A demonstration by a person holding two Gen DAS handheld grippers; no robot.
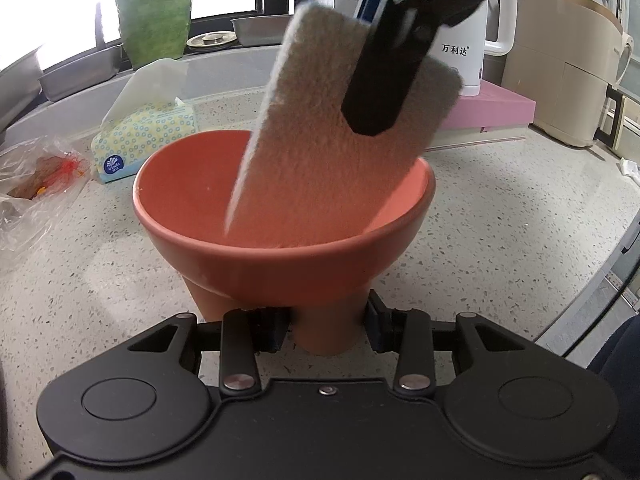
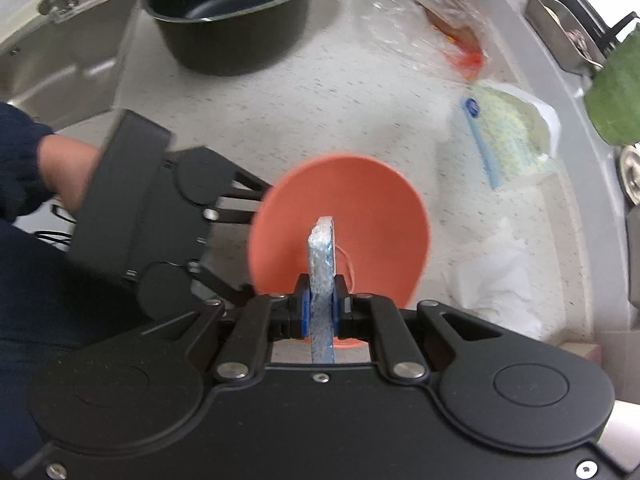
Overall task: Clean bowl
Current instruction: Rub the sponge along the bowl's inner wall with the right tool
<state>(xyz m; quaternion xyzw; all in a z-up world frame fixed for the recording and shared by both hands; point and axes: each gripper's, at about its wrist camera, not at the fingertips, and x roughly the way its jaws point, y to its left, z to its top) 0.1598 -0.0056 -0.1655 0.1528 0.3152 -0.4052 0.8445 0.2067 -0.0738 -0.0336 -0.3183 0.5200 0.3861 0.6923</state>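
Right wrist view shows my right gripper (image 2: 321,312) clamped on the sponge (image 2: 322,256), its two blue pads pressing the flat sides low in the centre of the frame. I see the sponge edge-on, running up from the fingers into the orange bowl (image 2: 376,208) at mid-frame; whether its tip touches the bowl's floor I cannot tell through the blur.

On the left wrist view my left gripper (image 1: 328,330) has its fingers closed against the bowl's narrow foot at lower centre, one on each side. The bowl (image 1: 280,268) stands upright on the speckled counter (image 1: 500,240), filling the middle of the frame, with the sponge (image 1: 320,160) slanting down into it from the upper right, held by the right gripper (image 1: 384,80).

Further out in this view, a tissue pack (image 1: 148,140) lies left of the bowl, a clear plastic bag (image 1: 36,184) at the left edge, a green pot (image 1: 154,12) at upper left, and a white kettle (image 1: 468,56) at upper right. In the right wrist view a black pot (image 2: 232,12) sits at the top.
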